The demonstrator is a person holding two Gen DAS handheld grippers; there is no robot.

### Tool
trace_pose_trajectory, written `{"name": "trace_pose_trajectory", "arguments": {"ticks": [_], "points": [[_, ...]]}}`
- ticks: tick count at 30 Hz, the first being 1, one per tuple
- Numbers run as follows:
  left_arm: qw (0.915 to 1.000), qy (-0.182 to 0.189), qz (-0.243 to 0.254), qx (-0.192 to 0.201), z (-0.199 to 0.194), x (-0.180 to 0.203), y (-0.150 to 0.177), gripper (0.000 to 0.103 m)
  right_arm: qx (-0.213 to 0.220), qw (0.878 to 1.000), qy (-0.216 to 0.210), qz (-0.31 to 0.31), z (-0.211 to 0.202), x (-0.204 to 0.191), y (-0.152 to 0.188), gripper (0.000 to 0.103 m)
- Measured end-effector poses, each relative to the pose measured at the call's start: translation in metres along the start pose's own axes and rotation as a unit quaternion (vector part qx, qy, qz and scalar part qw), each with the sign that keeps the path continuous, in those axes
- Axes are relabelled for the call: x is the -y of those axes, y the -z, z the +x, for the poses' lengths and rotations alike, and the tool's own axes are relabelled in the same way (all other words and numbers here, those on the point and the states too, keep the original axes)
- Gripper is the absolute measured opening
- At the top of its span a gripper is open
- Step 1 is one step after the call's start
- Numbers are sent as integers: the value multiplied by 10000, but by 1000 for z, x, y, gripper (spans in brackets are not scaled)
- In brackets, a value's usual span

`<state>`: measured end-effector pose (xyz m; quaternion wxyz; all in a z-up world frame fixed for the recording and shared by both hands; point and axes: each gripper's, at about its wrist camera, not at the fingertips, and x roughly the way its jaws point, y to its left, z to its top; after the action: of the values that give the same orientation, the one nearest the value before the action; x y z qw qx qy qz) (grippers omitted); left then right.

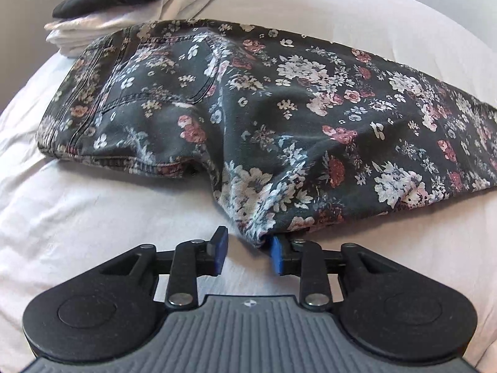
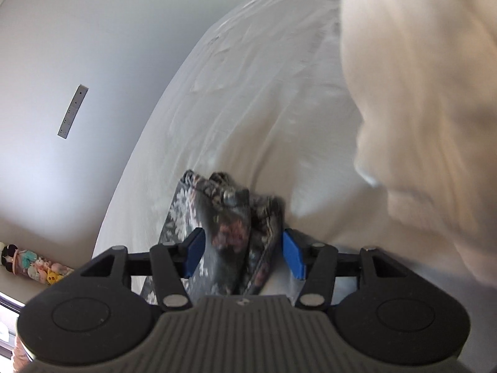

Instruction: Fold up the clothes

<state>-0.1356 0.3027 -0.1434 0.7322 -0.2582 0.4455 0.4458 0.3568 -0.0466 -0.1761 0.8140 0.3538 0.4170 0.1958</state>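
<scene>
Floral jeans [image 1: 279, 118]: one pair; folded stack [image 1: 130, 9] behind (two claws).

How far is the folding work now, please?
Done: a pile of folded clothes lies on the bed. In hand: the floral trousers lie lengthwise; the left gripper is open at their edge, the right gripper open around their end. Left: folding them shorter.

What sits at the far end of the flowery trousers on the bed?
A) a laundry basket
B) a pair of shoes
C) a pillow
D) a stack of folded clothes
D: in the left wrist view, a stack of folded clothes, white ones under a dark one, lies beyond the waistband of the floral trousers.
</scene>
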Motion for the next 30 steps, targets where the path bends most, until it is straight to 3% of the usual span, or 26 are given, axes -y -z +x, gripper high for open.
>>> {"name": "trace_pose_trajectory", "arguments": {"ticks": [3, 5, 7, 8, 14, 18, 23, 27, 30], "points": [[10000, -54, 10, 75, 2, 6, -3, 34, 75, 9998, 105, -140, 9, -3, -6, 47], [9999, -93, -76, 116, 3, 7, -4, 27, 116, 9989, 336, -319, 9, -7, -4, 20], [9997, -147, -160, 138, 2, 7, -5, 11, 182, 9983, 370, -416, 6, -10, -5, 16], [9996, -145, -176, 139, -2, 6, -7, 8, 267, 9978, 368, -480, 2, -14, -5, 14], [9998, -143, 152, -1, -35, 6, -18, 5, 823, 9901, 581, -983, -26, -44, -5, 11], [9987, -1, 440, -253, -55, 8, -24, 5, 1165, 9829, 1033, -981, -48, -44, -10, 11], [9974, -80, 674, -240, -36, 16, -16, 6, 1040, 9773, 1417, -1183, -38, -37, -8, 11], [9976, 334, 343, -507, -28, -2, -16, 13, 1055, 9705, 1535, -1534, -36, -38, -3, 12], [9968, 465, 437, -486, -39, -11, -13, 26, 1166, 9630, 1642, -1793, -39, -41, 1, 17]]}}
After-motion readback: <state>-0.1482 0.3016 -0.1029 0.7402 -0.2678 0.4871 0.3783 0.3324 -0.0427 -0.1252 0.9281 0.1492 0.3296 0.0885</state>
